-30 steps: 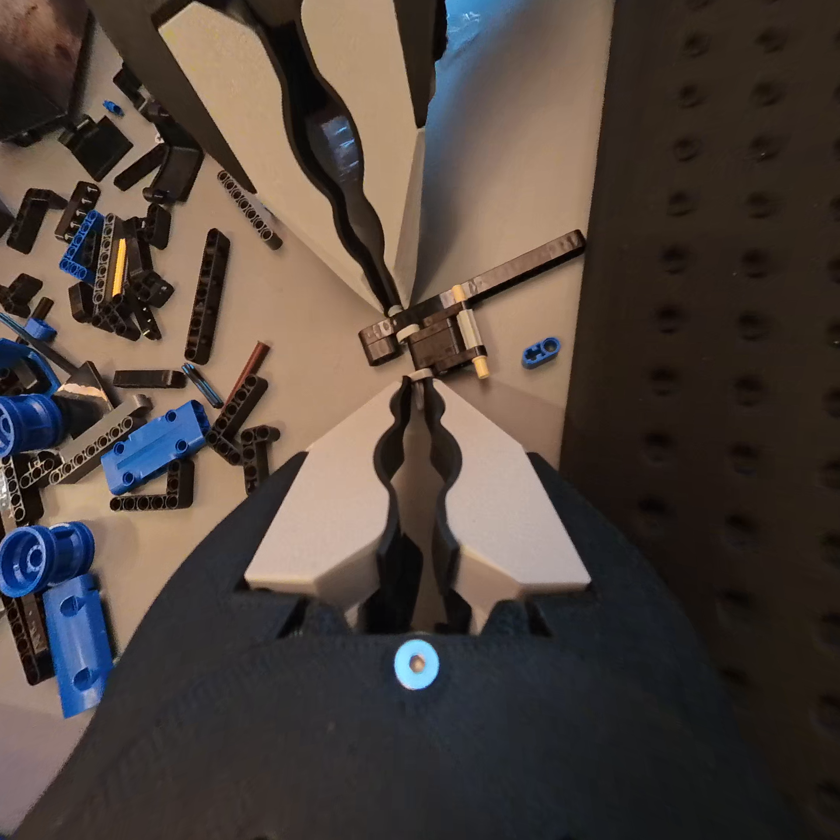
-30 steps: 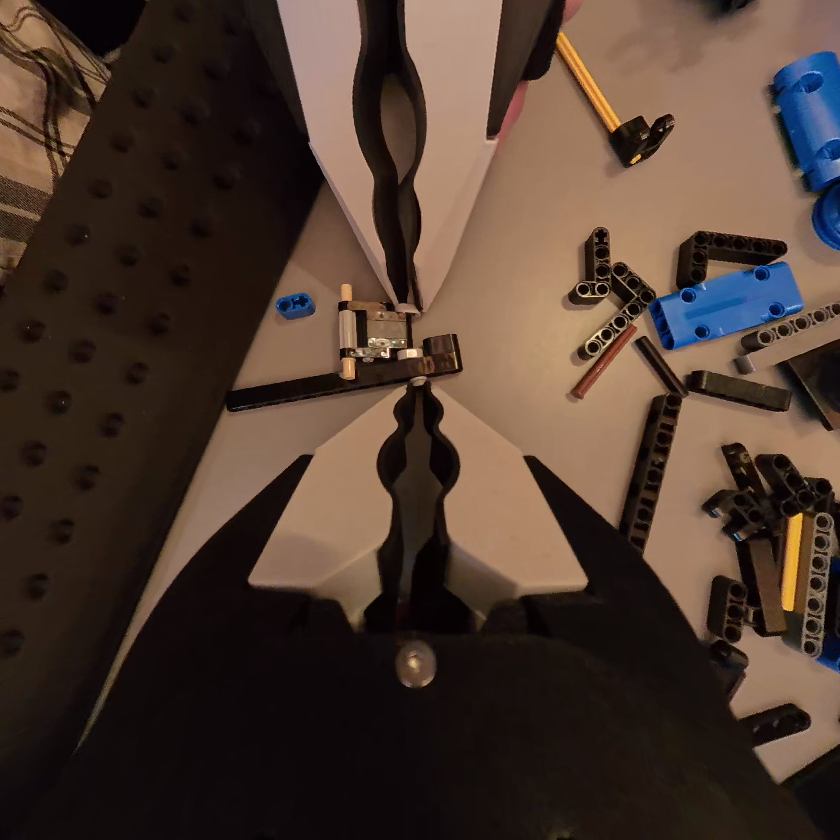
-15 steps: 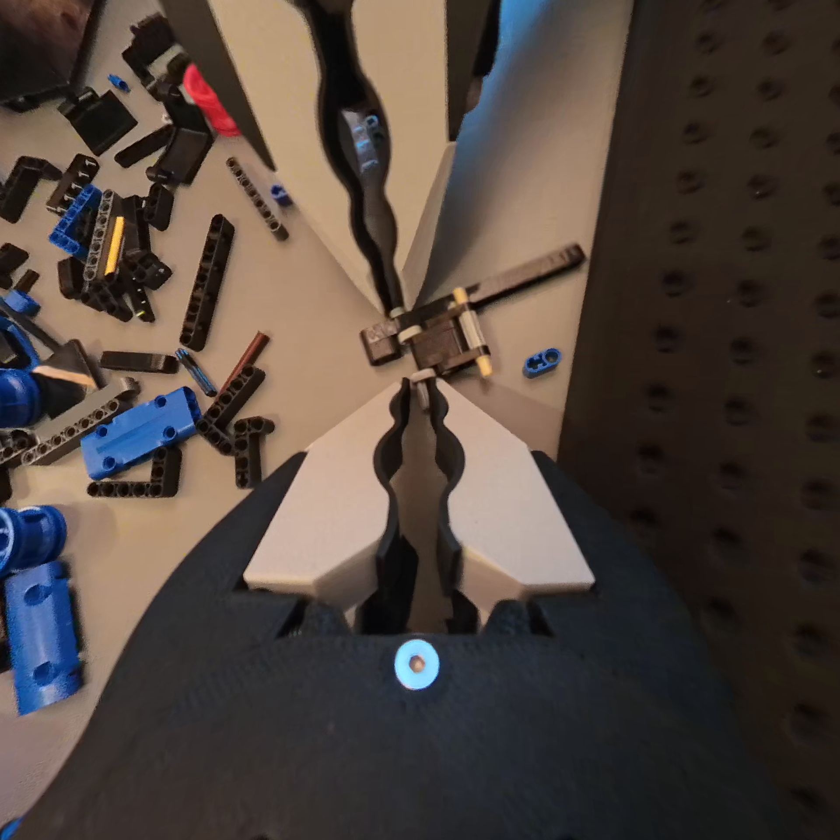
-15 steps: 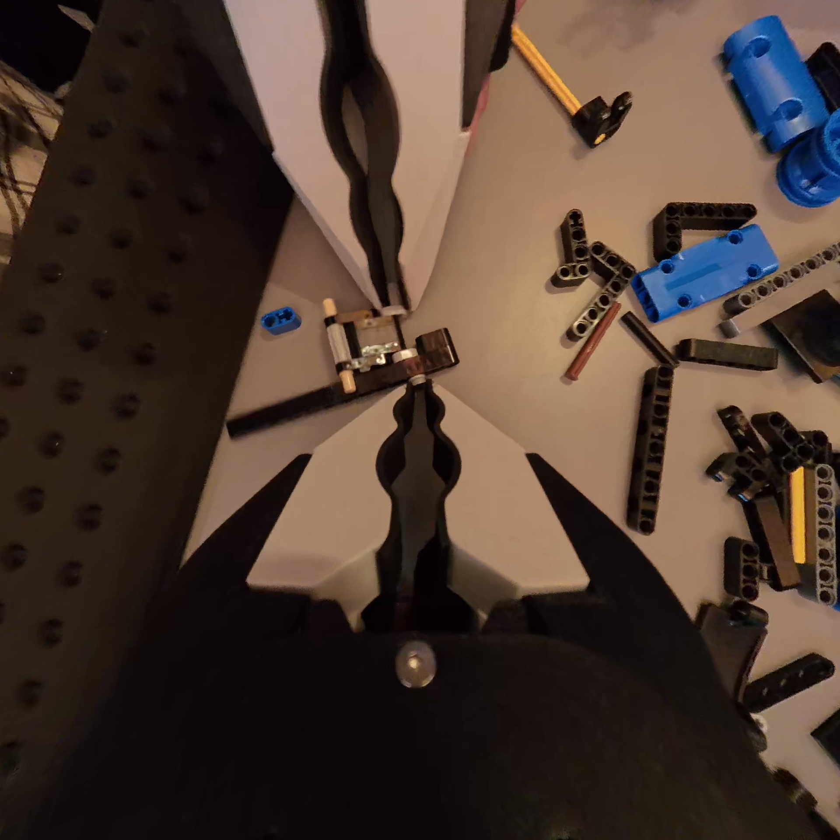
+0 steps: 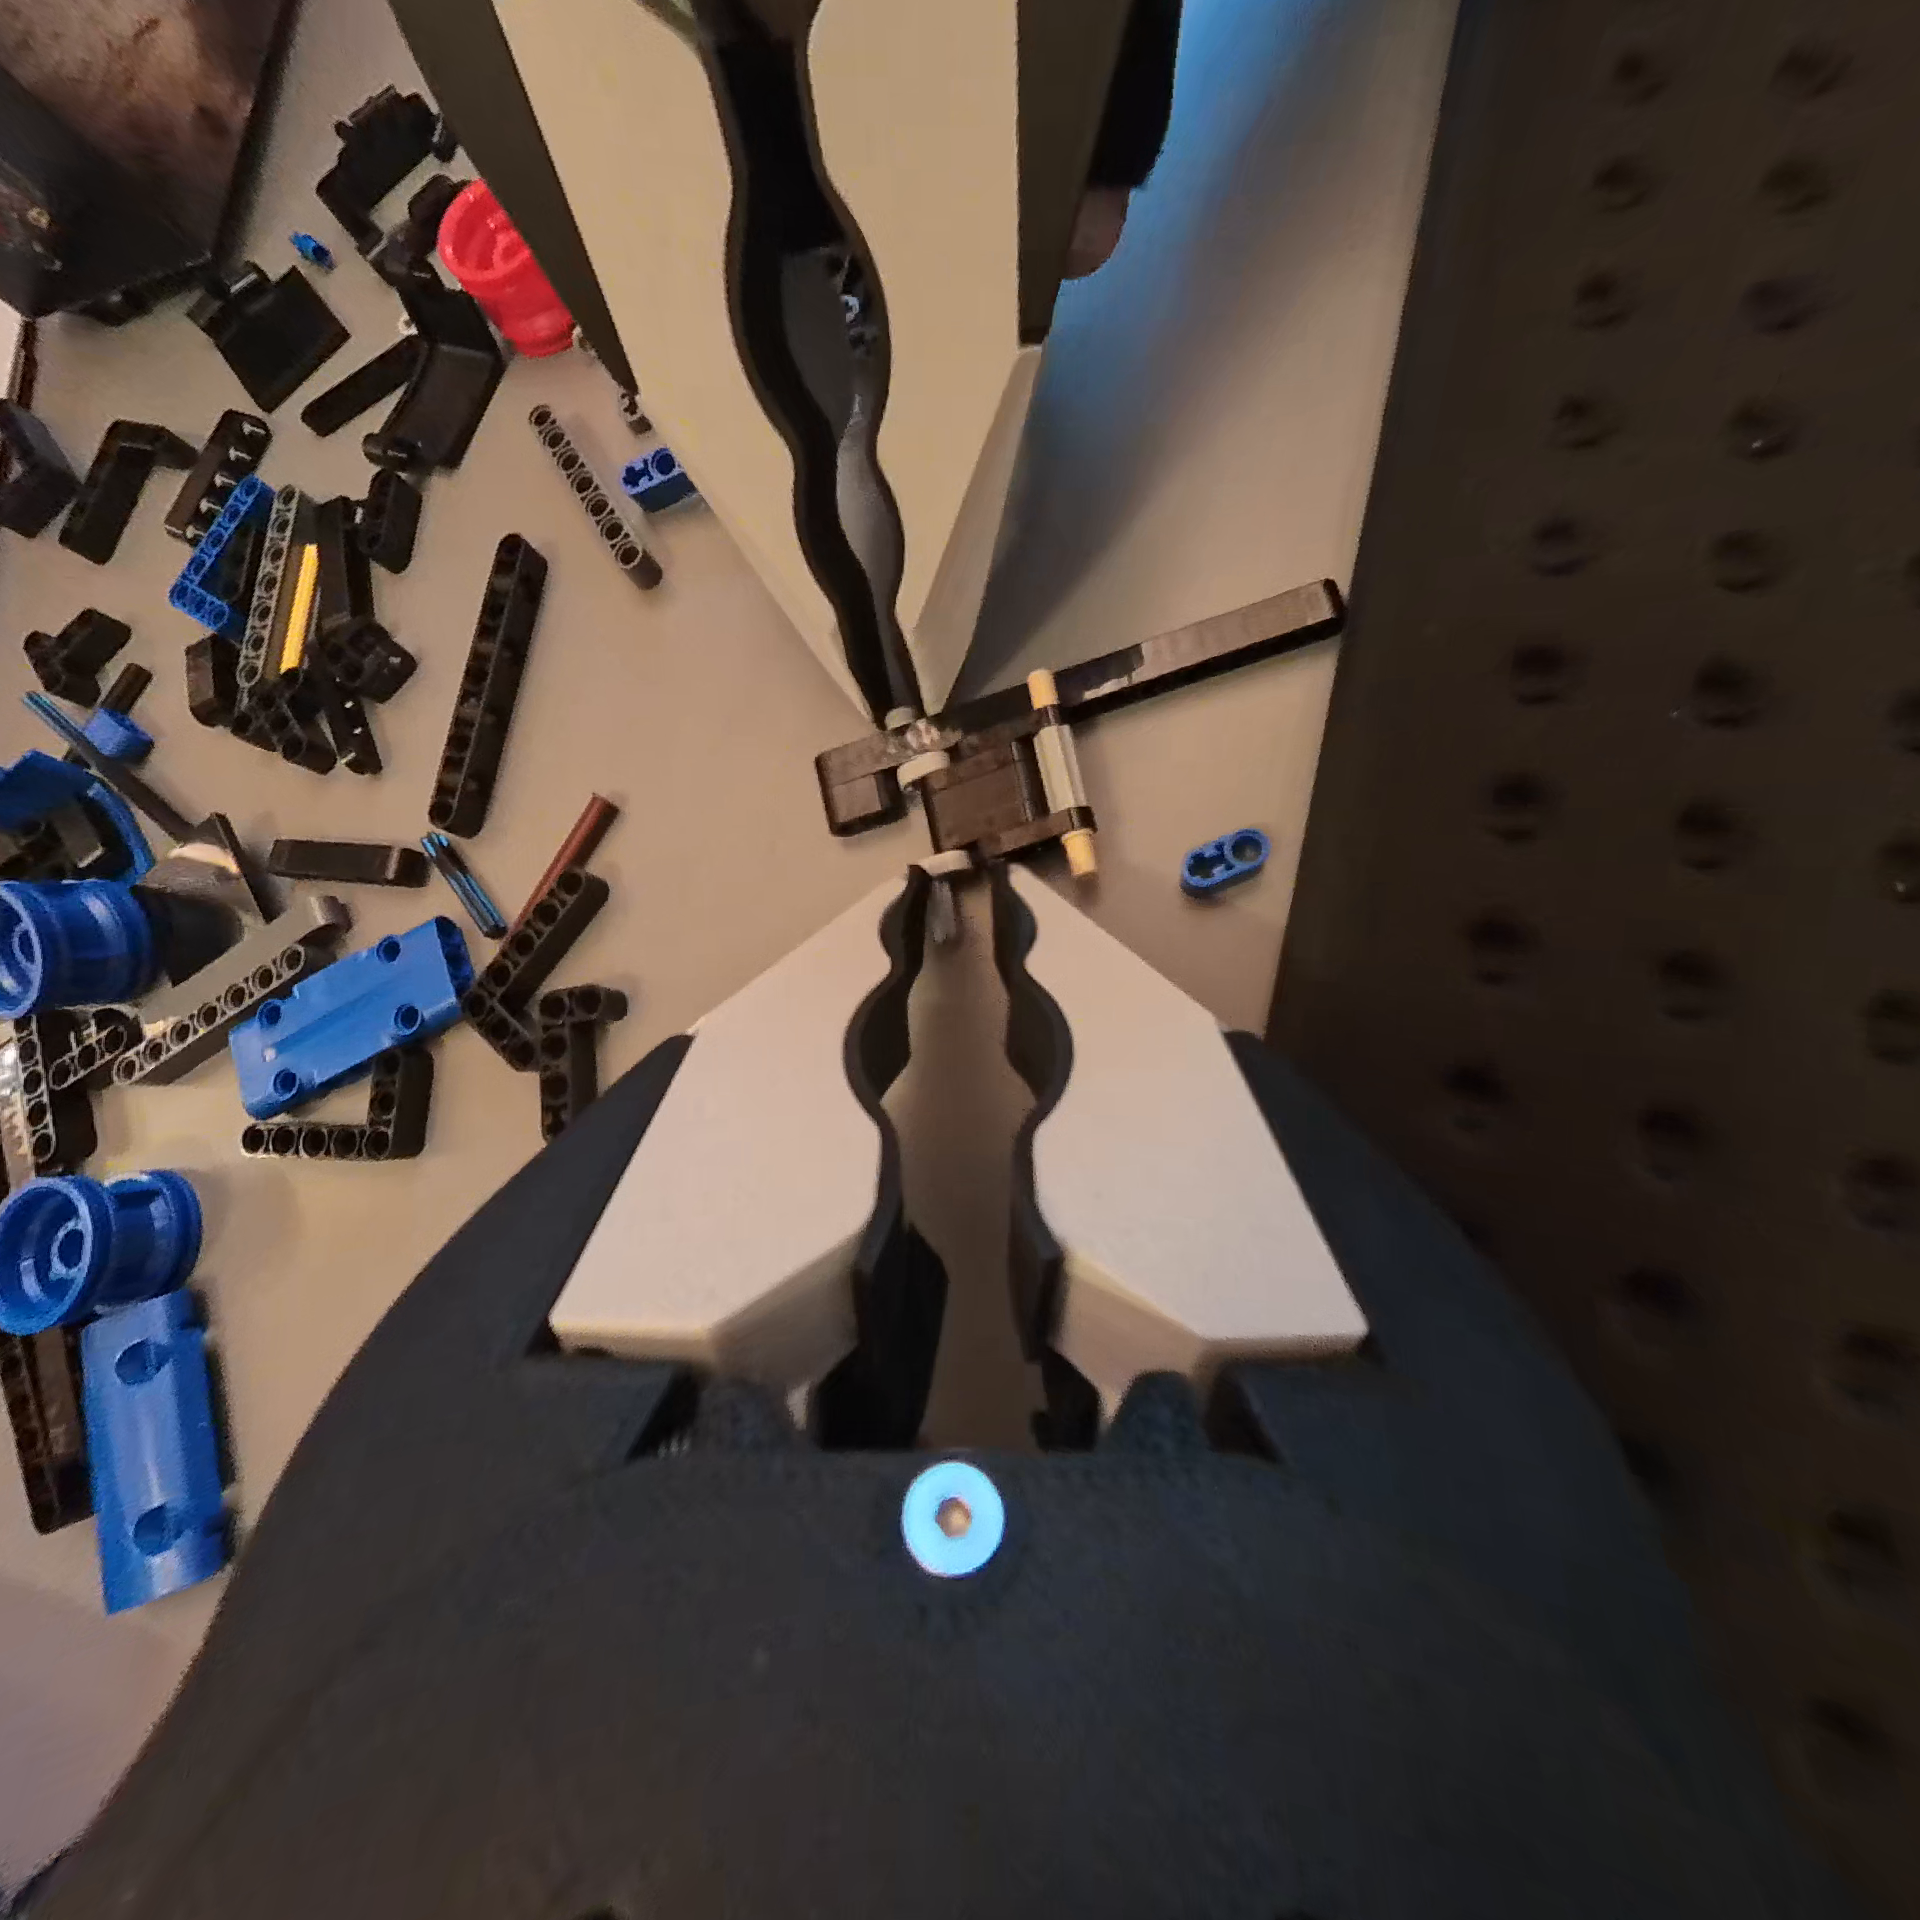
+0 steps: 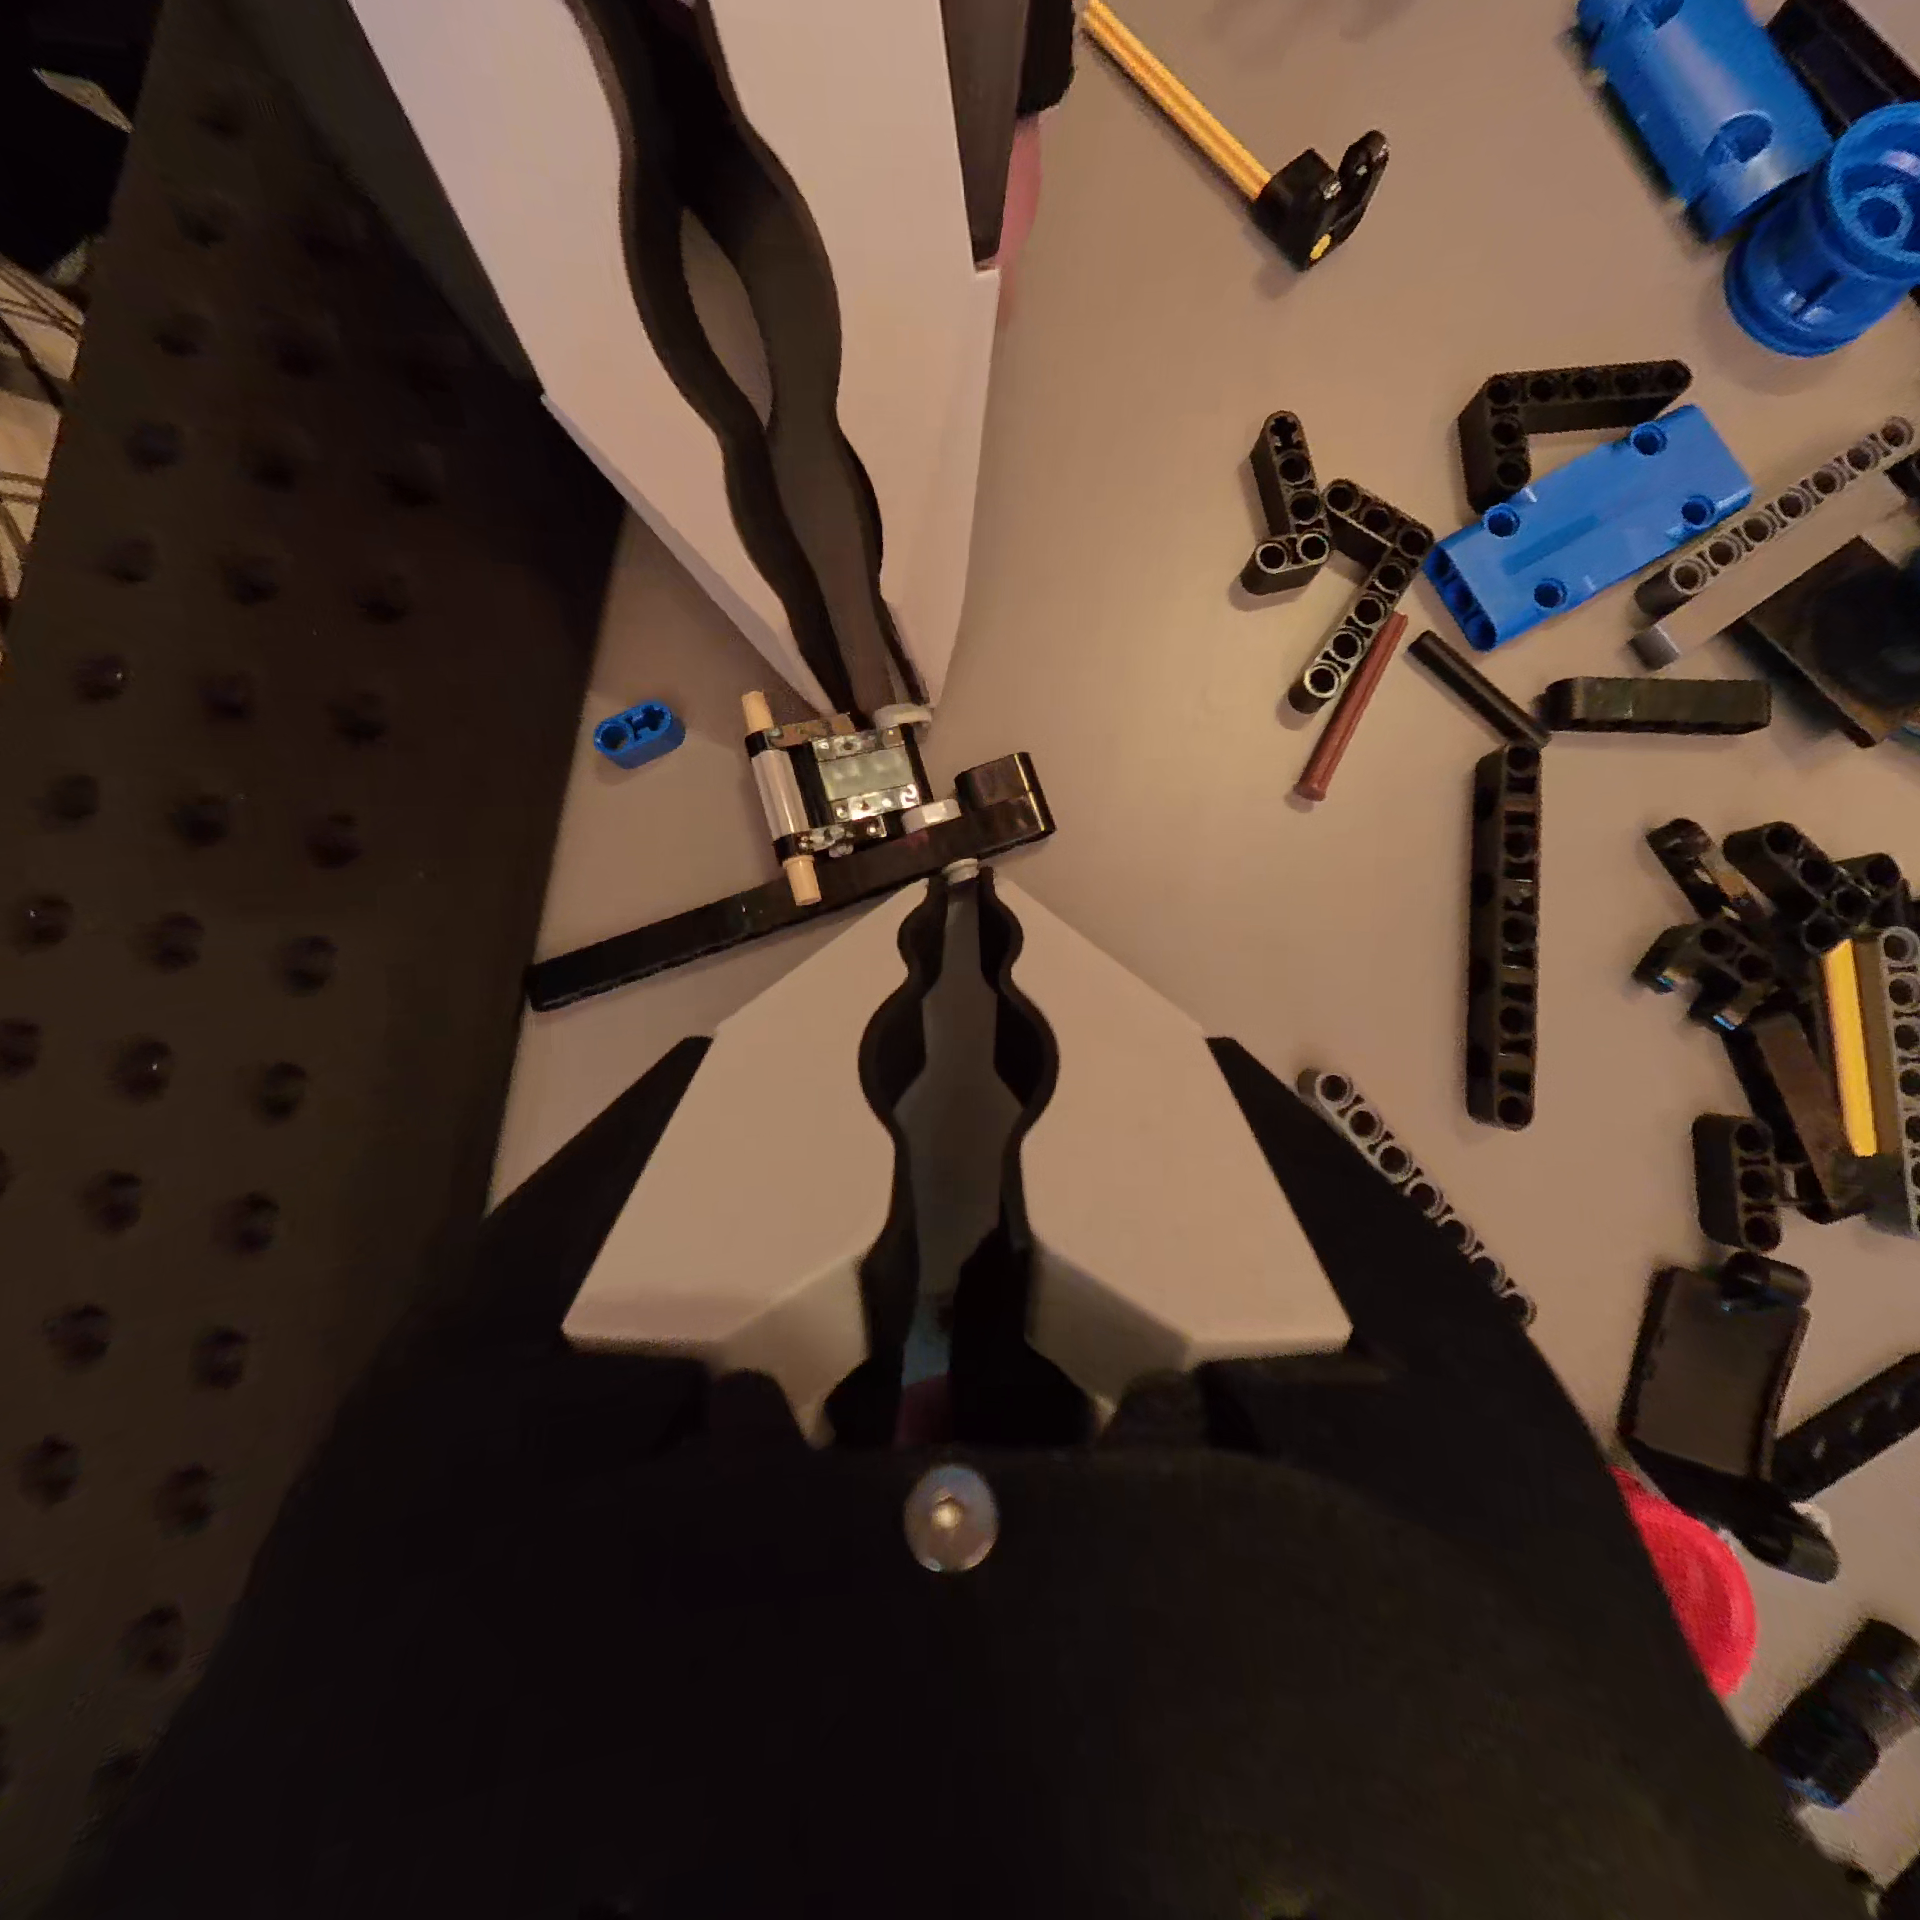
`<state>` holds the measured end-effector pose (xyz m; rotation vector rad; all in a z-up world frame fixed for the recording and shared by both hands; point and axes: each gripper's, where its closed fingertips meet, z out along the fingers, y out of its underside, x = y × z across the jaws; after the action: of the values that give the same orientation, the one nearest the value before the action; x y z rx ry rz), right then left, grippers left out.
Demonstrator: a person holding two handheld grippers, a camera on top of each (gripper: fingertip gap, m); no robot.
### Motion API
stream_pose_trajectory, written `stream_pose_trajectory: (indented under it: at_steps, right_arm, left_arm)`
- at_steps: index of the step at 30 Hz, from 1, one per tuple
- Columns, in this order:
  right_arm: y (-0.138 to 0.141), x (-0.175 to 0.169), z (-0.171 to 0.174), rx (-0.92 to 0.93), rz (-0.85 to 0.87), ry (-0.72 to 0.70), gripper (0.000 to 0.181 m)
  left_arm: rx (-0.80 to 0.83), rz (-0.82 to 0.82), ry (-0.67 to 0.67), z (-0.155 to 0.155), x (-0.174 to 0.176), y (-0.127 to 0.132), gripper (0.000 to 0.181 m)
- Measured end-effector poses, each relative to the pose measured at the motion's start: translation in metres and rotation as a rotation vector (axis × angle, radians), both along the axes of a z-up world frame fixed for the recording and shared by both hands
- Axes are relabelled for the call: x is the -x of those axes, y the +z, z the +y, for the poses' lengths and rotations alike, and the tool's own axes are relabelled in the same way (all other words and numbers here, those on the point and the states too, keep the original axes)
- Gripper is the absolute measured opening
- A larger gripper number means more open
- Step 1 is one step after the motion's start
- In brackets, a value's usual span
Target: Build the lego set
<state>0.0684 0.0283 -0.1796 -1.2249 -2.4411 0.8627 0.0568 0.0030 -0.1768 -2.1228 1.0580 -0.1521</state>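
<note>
The left tongs (image 5: 948,878) are closed on the light grey end of a thin axle that sticks out of a small black assembly (image 5: 977,800). The right tongs (image 6: 964,883) are pinched on the grey stub at the opposite side of the same assembly (image 6: 862,800). So the piece hangs between two very small holds, over the grey worktop (image 5: 727,665) close to its edge, where a dark studded mat (image 5: 1621,831) begins.

The main risk, as I judge it, is the slender grip. A slight twist or uneven pull between the two hands could slide the axle out of its hole or let a stub slip free. The long black beam (image 5: 1195,660) would then swing down and drop. Its far end reaches toward the mat, so it could catch there. A tiny blue connector (image 5: 1224,860) lies just beside the assembly and could be knocked away. The loose pile of black and blue parts (image 5: 312,997) sits well apart, toward the worktop's inner area.
</note>
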Motion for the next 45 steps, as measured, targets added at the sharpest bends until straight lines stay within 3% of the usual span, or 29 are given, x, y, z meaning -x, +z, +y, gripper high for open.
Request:
stream_pose_trajectory:
  at_steps: [7,15,27,40,45]
  right_arm:
    - [0.000,0.001,0.001,-0.008,-0.003,-0.027,0.004]
    - [0.008,-0.014,-0.003,0.009,0.003,-0.005,0.009]
    - [0.000,-0.014,-0.007,0.010,-0.003,-0.015,0.000]
    - [0.003,-0.016,-0.004,0.013,0.013,-0.038,0.000]
    - [0.011,-0.019,-0.002,-0.034,0.028,-0.050,0.011]
  left_arm:
    - [-0.002,0.023,0.024,-0.001,-0.002,0.000,0.008]
    - [-0.023,0.007,-0.005,-0.002,-0.004,0.002,0.025]
    - [-0.005,-0.002,-0.014,-0.002,-0.013,0.000,0.018]
    - [0.094,-0.244,0.073,-0.001,-0.003,0.009,0.021]
    - [0.087,-0.142,0.098,-0.003,0.008,0.003,0.031]
